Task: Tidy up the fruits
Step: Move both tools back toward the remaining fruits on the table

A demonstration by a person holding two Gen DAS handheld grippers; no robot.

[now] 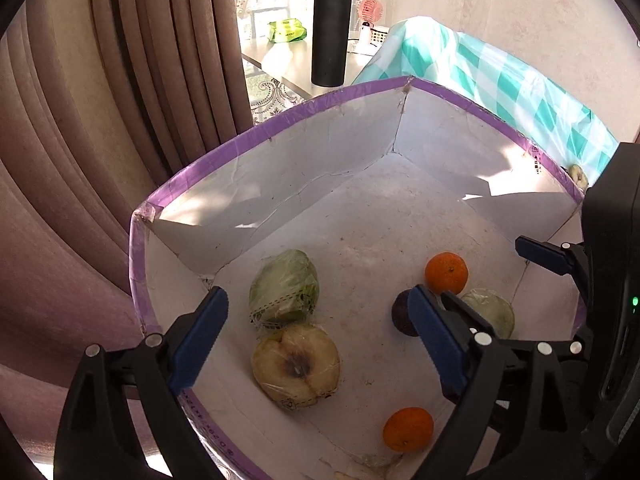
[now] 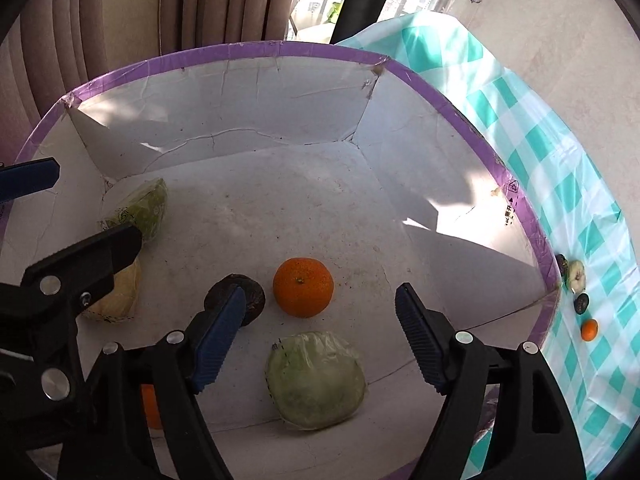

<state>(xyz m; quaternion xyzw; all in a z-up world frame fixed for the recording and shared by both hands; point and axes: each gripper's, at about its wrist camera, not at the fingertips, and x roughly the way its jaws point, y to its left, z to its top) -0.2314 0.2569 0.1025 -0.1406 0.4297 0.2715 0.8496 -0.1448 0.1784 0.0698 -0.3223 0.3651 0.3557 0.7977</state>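
Checked tablecloth (image 2: 560, 184) and brown curtains (image 1: 120, 80) surround a white box (image 1: 360, 128) with a purple rim.
Both the left gripper (image 1: 316, 340) and the right gripper (image 2: 320, 336) stand open and empty above the fruit: two oranges (image 2: 303, 287) (image 1: 408, 429), a halved apple (image 1: 296, 366) lower centre, wrapped green pieces (image 2: 316, 380).

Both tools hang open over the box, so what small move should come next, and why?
Probably lift the right tool out toward the cloth: both it and the left tool are empty, fruit already lies in the box, and a small orange remains outside.
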